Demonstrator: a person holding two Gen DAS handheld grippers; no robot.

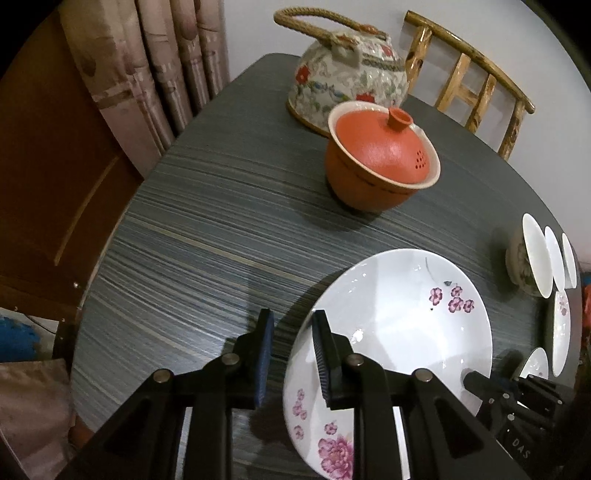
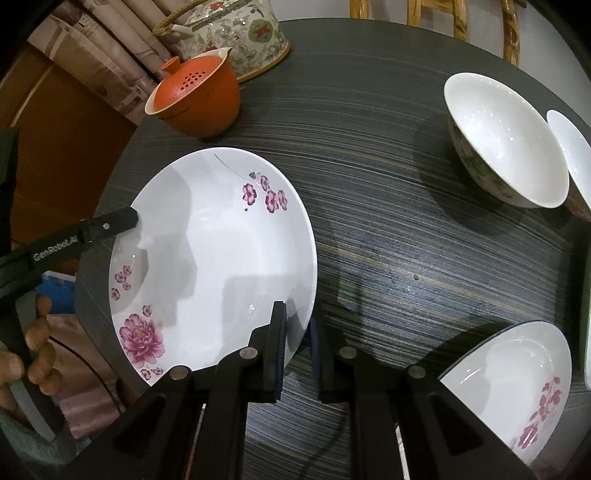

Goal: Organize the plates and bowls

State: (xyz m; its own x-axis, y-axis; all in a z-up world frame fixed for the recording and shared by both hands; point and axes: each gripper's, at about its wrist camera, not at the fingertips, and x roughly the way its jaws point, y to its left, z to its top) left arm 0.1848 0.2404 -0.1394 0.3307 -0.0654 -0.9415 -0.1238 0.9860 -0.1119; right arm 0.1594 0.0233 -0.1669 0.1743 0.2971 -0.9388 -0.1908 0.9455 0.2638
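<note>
A large white plate with pink flowers [image 1: 399, 332] [image 2: 218, 258] is held tilted above the dark striped table [image 1: 207, 243]. My left gripper [image 1: 291, 332] straddles the plate's left rim, one finger over it and one outside, with a small gap still showing. My right gripper [image 2: 297, 328] is shut on the plate's right rim. A second flowered plate [image 2: 517, 376] lies at the lower right. White bowls [image 2: 506, 140] stand at the far right, also showing in the left wrist view [image 1: 535, 258].
An orange lidded tea bowl [image 1: 380, 155] [image 2: 195, 99] and a floral teapot with a woven handle [image 1: 347, 77] [image 2: 236, 33] stand at the back. A wooden chair [image 1: 476, 77] is behind the table. Curtains [image 1: 155, 62] hang at the left.
</note>
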